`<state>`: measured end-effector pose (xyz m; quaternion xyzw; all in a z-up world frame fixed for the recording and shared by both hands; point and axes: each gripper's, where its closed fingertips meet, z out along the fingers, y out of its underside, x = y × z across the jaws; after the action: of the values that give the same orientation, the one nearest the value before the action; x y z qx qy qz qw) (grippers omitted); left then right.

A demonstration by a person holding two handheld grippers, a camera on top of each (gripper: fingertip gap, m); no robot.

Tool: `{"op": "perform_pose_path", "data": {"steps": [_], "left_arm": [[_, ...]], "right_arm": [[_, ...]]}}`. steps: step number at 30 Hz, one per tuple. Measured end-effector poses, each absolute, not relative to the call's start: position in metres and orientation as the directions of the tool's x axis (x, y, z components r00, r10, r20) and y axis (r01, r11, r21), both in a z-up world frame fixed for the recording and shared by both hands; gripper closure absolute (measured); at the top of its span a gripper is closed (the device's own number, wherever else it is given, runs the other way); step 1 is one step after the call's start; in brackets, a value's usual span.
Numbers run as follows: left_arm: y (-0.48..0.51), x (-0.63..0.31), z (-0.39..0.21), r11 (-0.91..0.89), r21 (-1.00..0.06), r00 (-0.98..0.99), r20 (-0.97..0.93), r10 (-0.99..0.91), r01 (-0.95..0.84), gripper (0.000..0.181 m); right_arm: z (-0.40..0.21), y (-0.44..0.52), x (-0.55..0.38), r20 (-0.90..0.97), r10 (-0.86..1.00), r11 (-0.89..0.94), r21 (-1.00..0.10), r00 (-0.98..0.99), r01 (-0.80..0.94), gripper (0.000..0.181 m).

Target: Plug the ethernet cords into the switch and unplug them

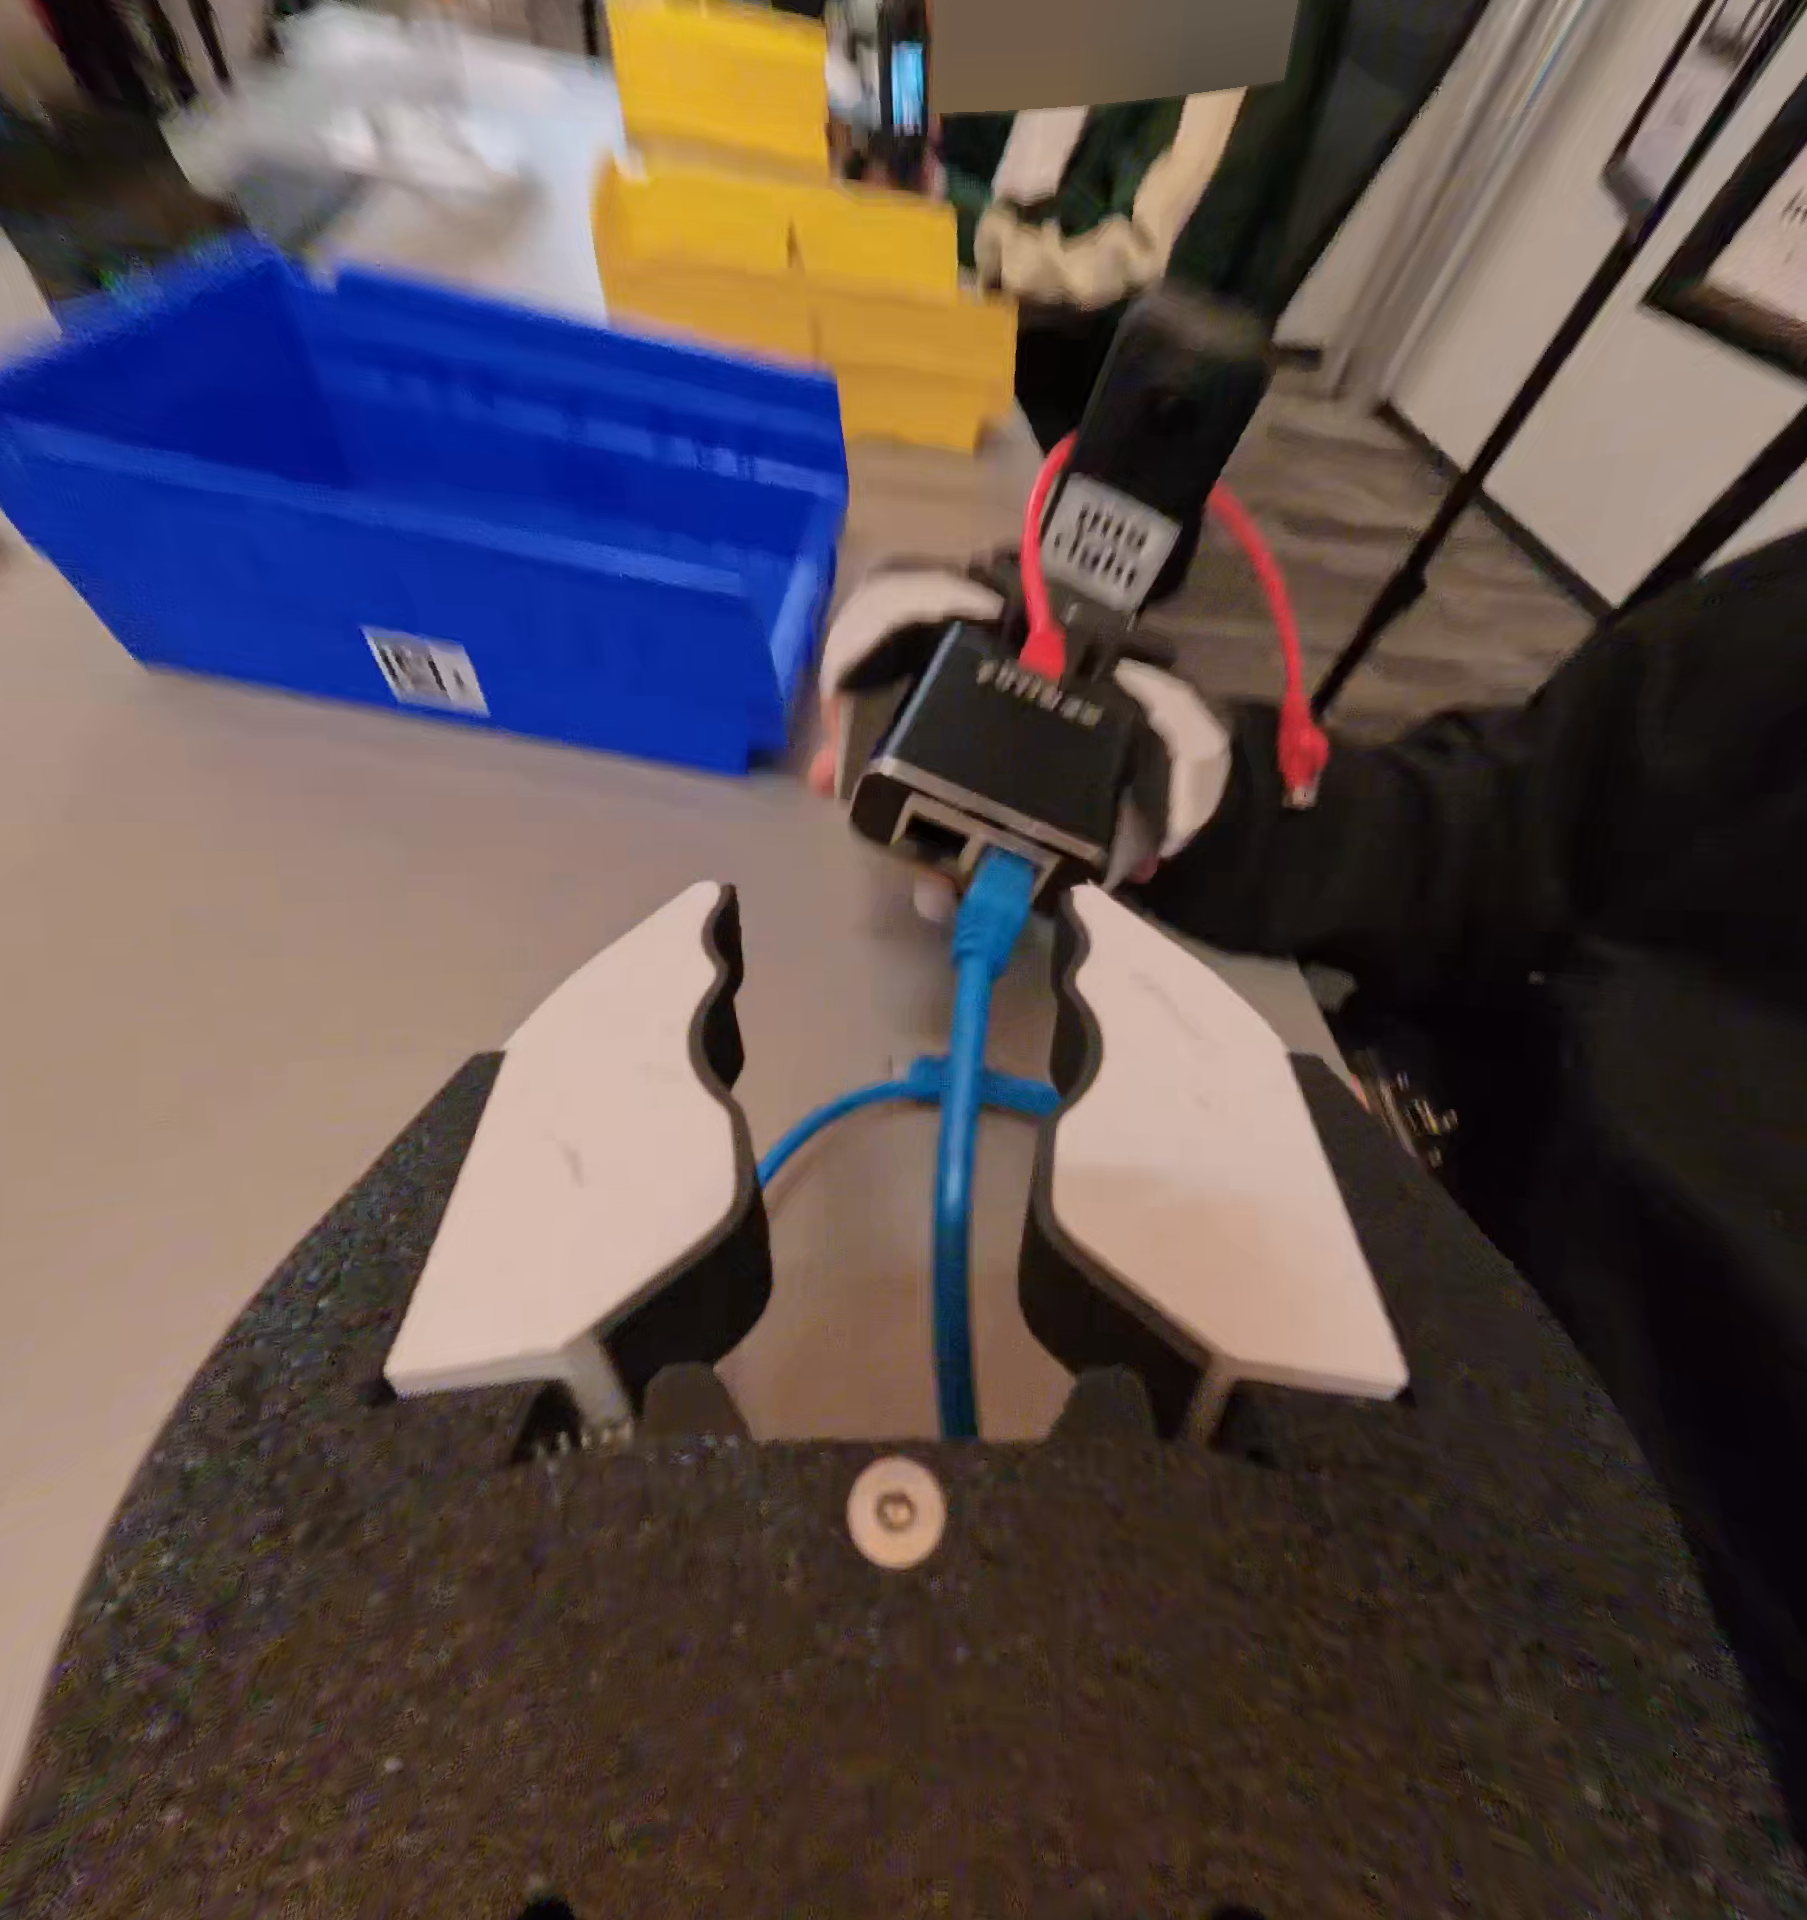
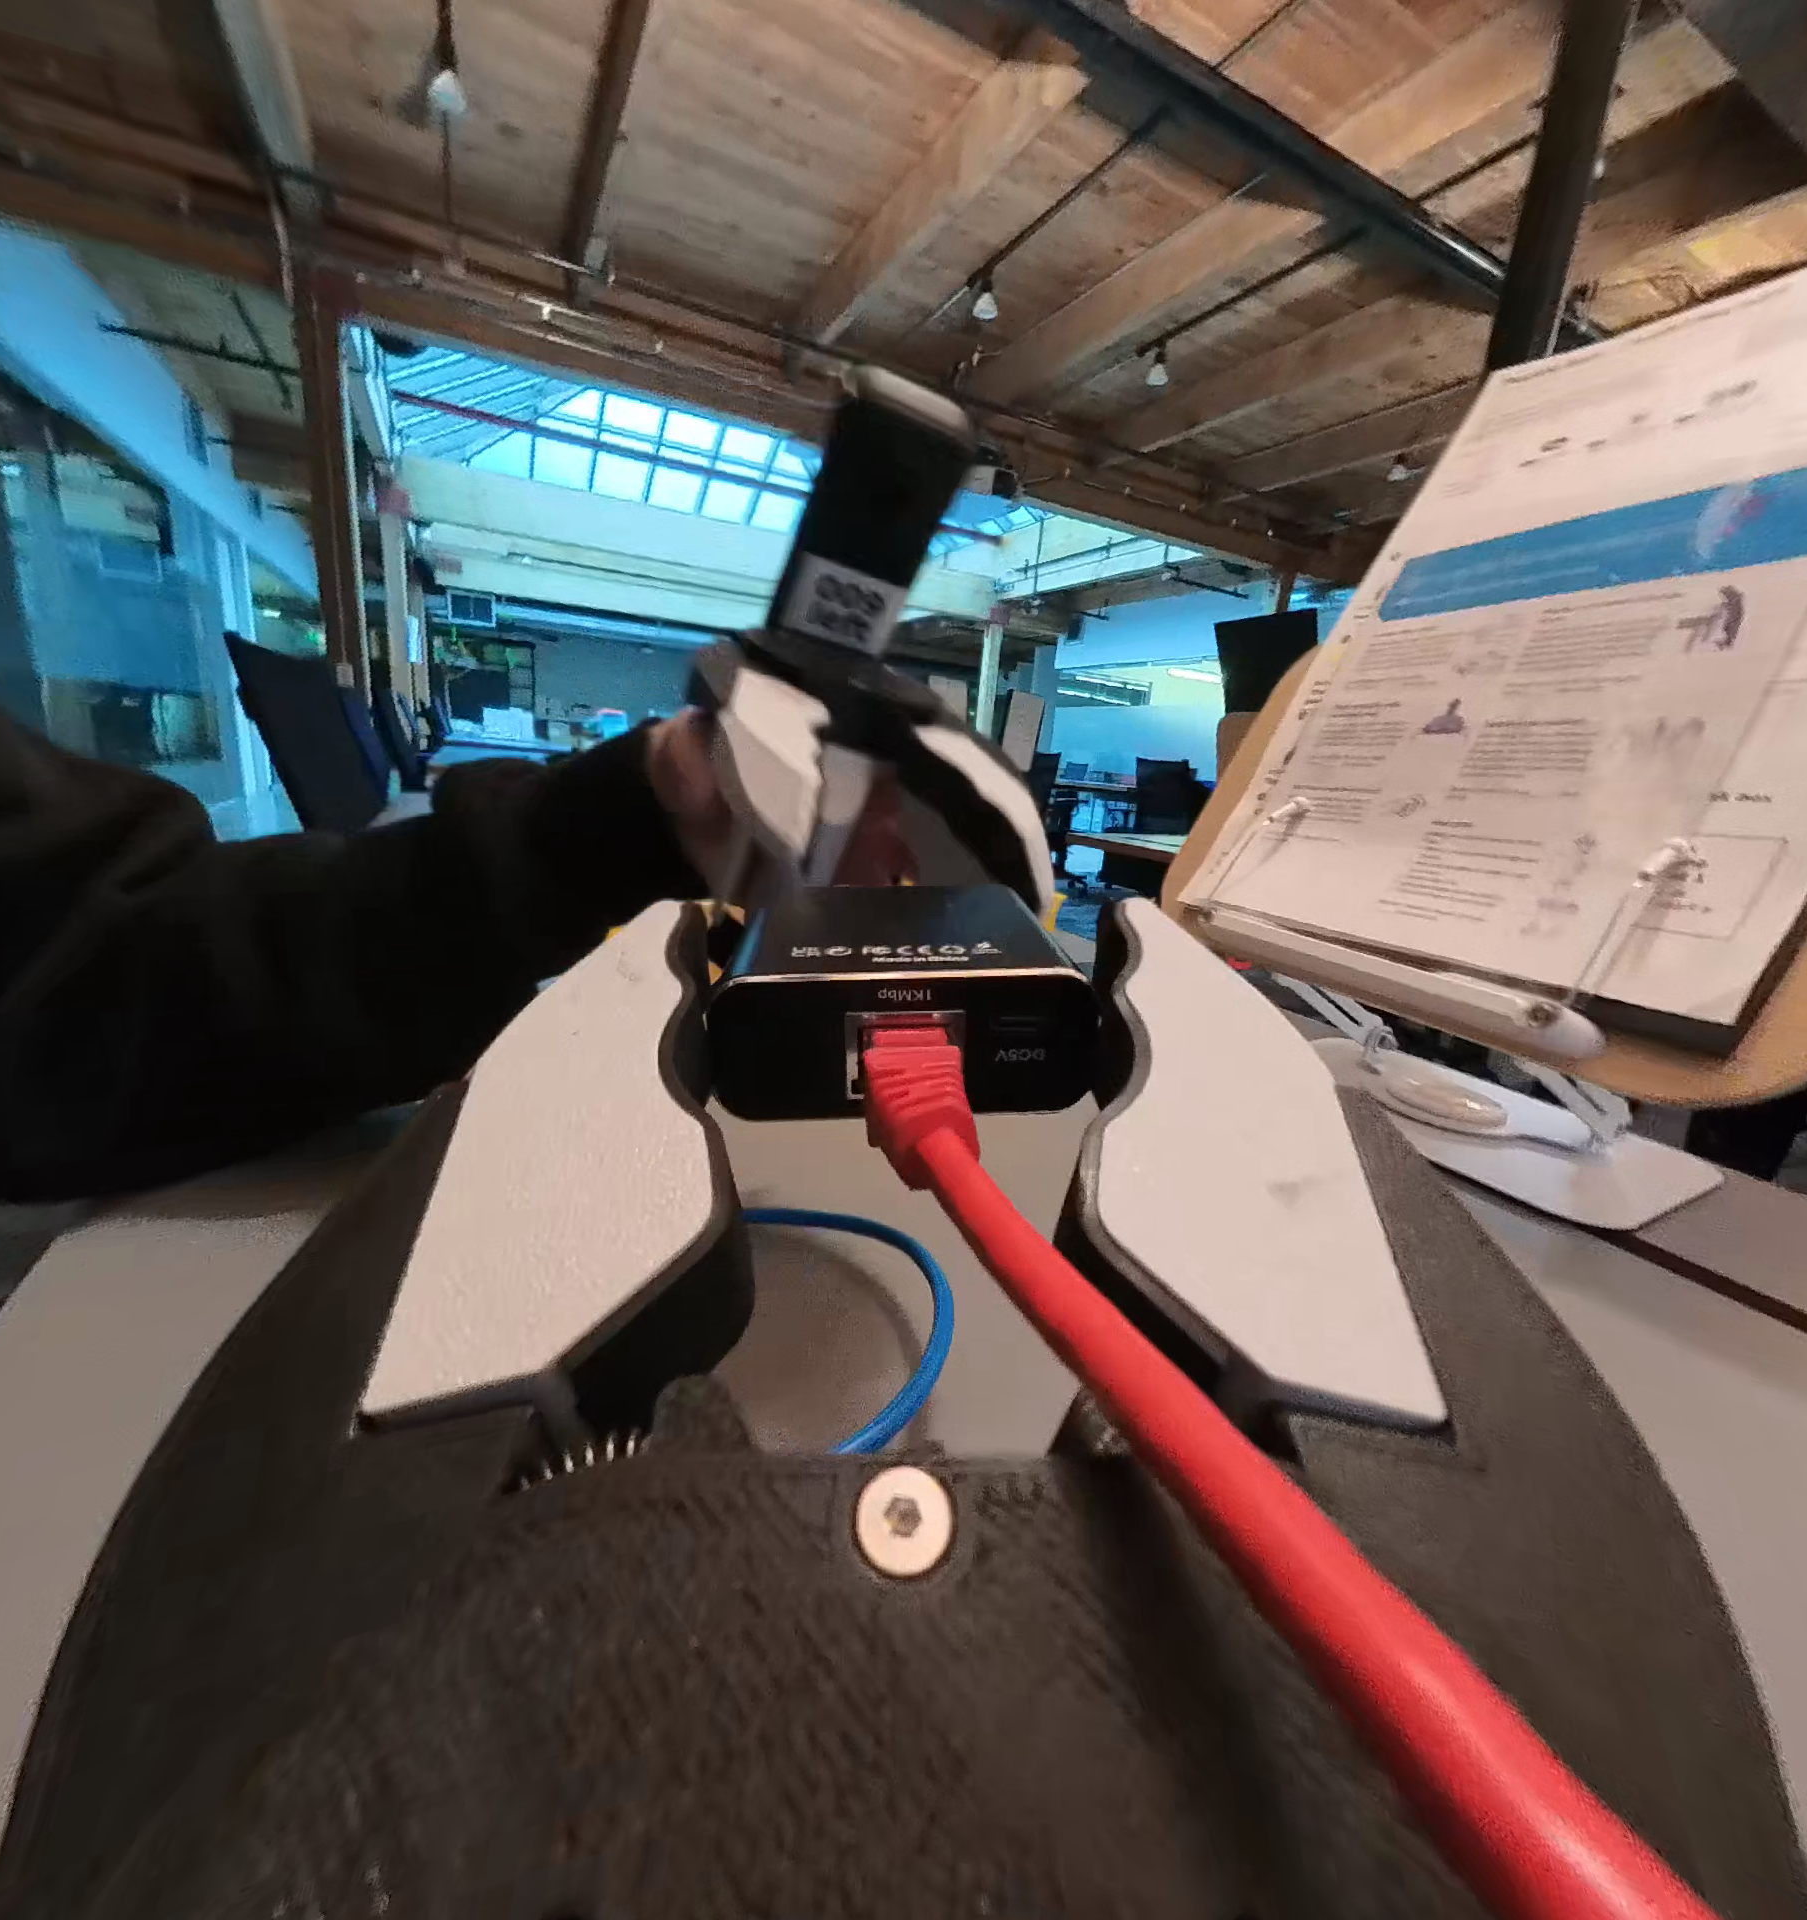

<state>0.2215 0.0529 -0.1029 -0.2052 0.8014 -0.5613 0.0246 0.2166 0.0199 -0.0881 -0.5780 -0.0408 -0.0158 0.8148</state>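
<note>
The red ethernet cord (image 2: 1242,1455) runs out of the right wrist view's lower edge, and the blue cord (image 1: 956,1195) slips out of sight beneath the left tongs' body. The far yellow bins (image 1: 774,229) are blurred. The instruction sheet (image 2: 1564,707) on its stand is cut off at the right edge.

Wooden plank ceiling (image 2: 878,156), skylight windows (image 2: 660,447), grey table (image 1: 255,935), white partitions (image 1: 1605,416).

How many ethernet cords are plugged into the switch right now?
2. The blue ethernet cord enters the small black switch box on the side facing the left claw; the red ethernet cord enters the opposite side. Other ports may be hidden.
</note>
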Motion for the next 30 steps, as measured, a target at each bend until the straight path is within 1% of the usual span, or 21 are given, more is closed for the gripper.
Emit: {"op": "perform_pose_path", "data": {"steps": [2, 3, 5, 6, 7, 8, 9, 10, 13, 15, 17, 20, 21, 24, 25, 26, 27, 30], "left_arm": [[0.048, 0.214, -0.124, 0.342, -0.874, -0.925, 0.254, -0.284, -0.345, 0.117], [0.043, 0.208, -0.126, 0.339, -0.869, -0.928, 0.296, -0.226, -0.360, 0.121], [0.035, 0.186, -0.124, 0.326, -0.867, -0.921, 0.387, -0.041, -0.378, 0.149], [0.032, 0.179, -0.122, 0.309, -0.865, -0.906, 0.423, 0.025, -0.396, 0.149], [0.030, 0.176, -0.123, 0.294, -0.862, -0.891, 0.449, 0.063, -0.414, 0.156], [0.028, 0.176, -0.123, 0.281, -0.857, -0.876, 0.473, 0.093, -0.433, 0.158], [0.028, 0.175, -0.121, 0.250, -0.853, -0.857, 0.498, 0.133, -0.457, 0.156], [0.029, 0.174, -0.116, 0.211, -0.840, -0.826, 0.536, 0.173, -0.500, 0.150], [0.031, 0.176, -0.112, 0.173, -0.767, -0.728, 0.641, 0.243, -0.617, 0.136], [0.030, 0.181, -0.113, 0.146, -0.742, -0.706, 0.669, 0.233, -0.654, 0.133], [0.028, 0.194, -0.122, 0.136, -0.701, -0.685, 0.713, 0.152, -0.700, 0.131], [0.026, 0.201, -0.128, 0.134, -0.654, -0.645, 0.757, 0.105, -0.745, 0.129], [0.026, 0.201, -0.130, 0.146, -0.652, -0.645, 0.758, 0.093, -0.744, 0.126], [0.022, 0.196, -0.140, 0.207, -0.659, -0.664, 0.746, 0.059, -0.723, 0.125], [0.021, 0.195, -0.139, 0.211, -0.659, -0.661, 0.747, 0.070, -0.722, 0.128], [0.021, 0.194, -0.134, 0.206, -0.663, -0.658, 0.746, 0.099, -0.720, 0.141], [0.022, 0.195, -0.133, 0.209, -0.654, -0.648, 0.754, 0.104, -0.727, 0.150], [0.023, 0.197, -0.142, 0.263, -0.575, -0.589, 0.808, 0.033, -0.775, 0.152]], "right_arm": [[-0.088, 0.024, 0.207, 0.124, 0.051, 0.330, -0.939, 0.991, 0.100, 0.109], [-0.090, 0.027, 0.205, 0.141, 0.049, 0.318, -0.941, 0.989, 0.119, 0.109], [-0.090, 0.027, 0.200, 0.166, 0.065, 0.330, -0.934, 0.984, 0.135, 0.109], [-0.089, 0.027, 0.200, 0.169, 0.063, 0.337, -0.931, 0.984, 0.138, 0.109], [-0.090, 0.028, 0.200, 0.180, 0.049, 0.328, -0.932, 0.982, 0.155, 0.109], [-0.092, 0.029, 0.199, 0.198, 0.056, 0.318, -0.933, 0.979, 0.170, 0.109], [-0.092, 0.028, 0.198, 0.207, 0.055, 0.322, -0.930, 0.977, 0.179, 0.109], [-0.093, 0.028, 0.201, 0.214, 0.038, 0.316, -0.929, 0.976, 0.192, 0.109], [-0.097, 0.027, 0.205, 0.257, 0.000, 0.285, -0.926, 0.967, 0.246, 0.109], [-0.099, 0.026, 0.204, 0.274, 0.004, 0.275, -0.925, 0.962, 0.263, 0.109], [-0.100, 0.028, 0.204, 0.300, -0.015, 0.264, -0.919, 0.954, 0.293, 0.109], [-0.107, 0.036, 0.202, 0.338, -0.023, 0.217, -0.917, 0.941, 0.335, 0.109], [-0.110, 0.038, 0.203, 0.352, -0.028, 0.197, -0.916, 0.936, 0.350, 0.109], [-0.115, 0.041, 0.206, 0.387, -0.060, 0.154, -0.907, 0.920, 0.392, 0.109], [-0.117, 0.042, 0.207, 0.385, -0.058, 0.142, -0.910, 0.921, 0.390, 0.109], [-0.119, 0.042, 0.209, 0.395, -0.071, 0.126, -0.907, 0.916, 0.401, 0.109], [-0.120, 0.043, 0.211, 0.403, -0.086, 0.114, -0.905, 0.911, 0.410, 0.109], [-0.130, 0.043, 0.215, 0.367, -0.071, 0.071, -0.926, 0.928, 0.372, 0.109]]}}
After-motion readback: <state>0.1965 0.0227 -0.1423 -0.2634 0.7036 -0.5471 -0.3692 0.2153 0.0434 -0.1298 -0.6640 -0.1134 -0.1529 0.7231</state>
